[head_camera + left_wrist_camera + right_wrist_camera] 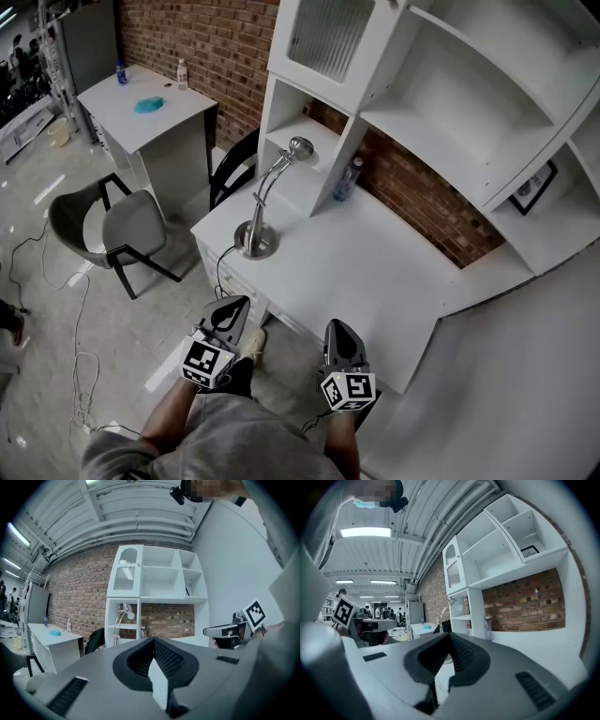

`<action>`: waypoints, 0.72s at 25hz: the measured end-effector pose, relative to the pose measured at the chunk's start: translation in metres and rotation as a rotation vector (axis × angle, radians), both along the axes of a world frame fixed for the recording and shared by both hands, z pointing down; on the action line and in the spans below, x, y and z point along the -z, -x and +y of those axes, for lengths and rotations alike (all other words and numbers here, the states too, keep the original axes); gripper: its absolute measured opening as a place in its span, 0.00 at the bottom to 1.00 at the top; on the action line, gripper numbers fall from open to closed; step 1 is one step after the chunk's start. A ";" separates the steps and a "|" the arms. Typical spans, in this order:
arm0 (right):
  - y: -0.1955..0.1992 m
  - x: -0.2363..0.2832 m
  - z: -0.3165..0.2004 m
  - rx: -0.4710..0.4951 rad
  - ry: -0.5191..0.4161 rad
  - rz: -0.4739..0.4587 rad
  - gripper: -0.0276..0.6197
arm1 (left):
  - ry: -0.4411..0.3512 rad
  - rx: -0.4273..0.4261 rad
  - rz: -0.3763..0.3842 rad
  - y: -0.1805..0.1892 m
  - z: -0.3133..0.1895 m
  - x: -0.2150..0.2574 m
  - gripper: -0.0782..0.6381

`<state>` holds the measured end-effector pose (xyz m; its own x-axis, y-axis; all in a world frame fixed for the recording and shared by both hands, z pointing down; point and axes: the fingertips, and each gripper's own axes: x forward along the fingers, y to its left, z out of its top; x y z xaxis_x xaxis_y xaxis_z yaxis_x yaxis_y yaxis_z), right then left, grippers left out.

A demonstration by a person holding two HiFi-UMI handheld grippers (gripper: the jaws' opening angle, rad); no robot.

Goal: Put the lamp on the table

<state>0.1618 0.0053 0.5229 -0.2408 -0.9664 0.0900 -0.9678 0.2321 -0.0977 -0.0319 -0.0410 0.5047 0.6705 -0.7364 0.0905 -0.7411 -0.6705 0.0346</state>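
A chrome gooseneck lamp (pixel 257 236) stands upright on the left end of the white table (pixel 375 272), its round base near the table's front corner and its head (pixel 300 147) reaching toward the shelf. The lamp (pixel 123 616) also shows in the left gripper view, far beyond the jaws, and the lamp (pixel 446 605) shows small in the right gripper view. My left gripper (pixel 241 303) hangs just off the table's front edge, shut and empty. My right gripper (pixel 338 326) is beside it, also in front of the edge, shut with nothing in it.
A clear water bottle (pixel 345 180) stands by the shelf unit (pixel 412 103) at the table's back. A black chair (pixel 230 169) is behind the table's left end, a grey chair (pixel 117 225) further left. A second desk (pixel 145 108) carries bottles. Cables (pixel 80 319) lie on the floor.
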 end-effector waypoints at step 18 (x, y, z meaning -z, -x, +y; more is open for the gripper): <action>0.005 -0.002 0.002 0.007 0.002 -0.022 0.08 | -0.001 -0.004 -0.011 0.003 0.002 -0.001 0.11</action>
